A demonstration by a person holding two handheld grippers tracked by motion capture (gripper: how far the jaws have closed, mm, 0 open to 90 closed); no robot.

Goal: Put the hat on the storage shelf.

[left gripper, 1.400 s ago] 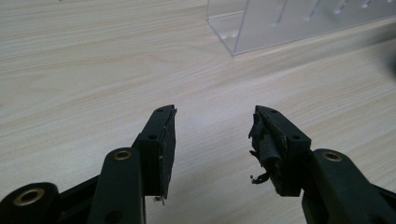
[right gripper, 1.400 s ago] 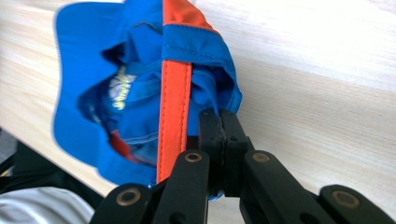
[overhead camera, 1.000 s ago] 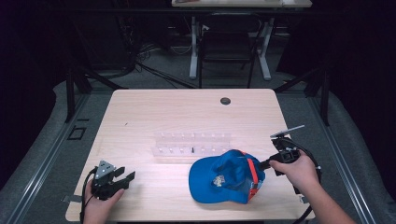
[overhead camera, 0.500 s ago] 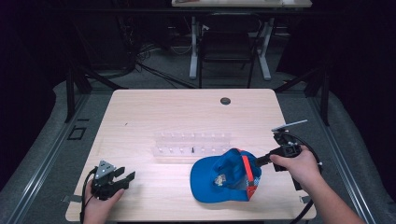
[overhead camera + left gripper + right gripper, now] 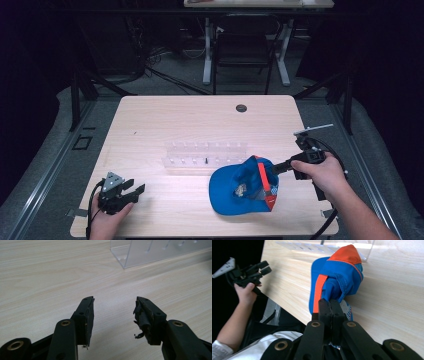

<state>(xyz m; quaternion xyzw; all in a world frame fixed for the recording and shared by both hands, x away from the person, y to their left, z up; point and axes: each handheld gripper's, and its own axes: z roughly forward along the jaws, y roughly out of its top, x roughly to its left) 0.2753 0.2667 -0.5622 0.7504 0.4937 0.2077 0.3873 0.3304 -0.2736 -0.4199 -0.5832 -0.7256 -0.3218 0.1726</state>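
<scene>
- Here, in the high view, the right gripper (image 5: pixel 278 168) was closed on the back edge of the blue cap (image 5: pixel 243 186), which had an orange stripe. The cap spread out just in front of the gripper's tip, with its far part lying on the wooden table (image 5: pixel 200 120) and its gripped edge lifted a little. A clear plastic rack (image 5: pixel 205 154) stood close beyond the cap, seen from this gripper. The left gripper (image 5: pixel 135 190) rested well apart from the cap, near the front edge of the table, with its jaws spread and nothing between them.
- In the left gripper view, the left gripper (image 5: pixel 113 312) had its two black jaws wide apart over bare table (image 5: pixel 50 272). The end of the clear plastic rack (image 5: pixel 160 251) stood ahead of the jaws and toward their right side.
- In the right gripper view, the right gripper (image 5: pixel 329 305) had its jaws pressed together on the fabric of the blue cap (image 5: pixel 339 280). The cap hung directly ahead of the jaws, orange at its top. The left gripper (image 5: pixel 254 270) appeared farther off at the left of these jaws, held in a hand (image 5: pixel 245 293).
</scene>
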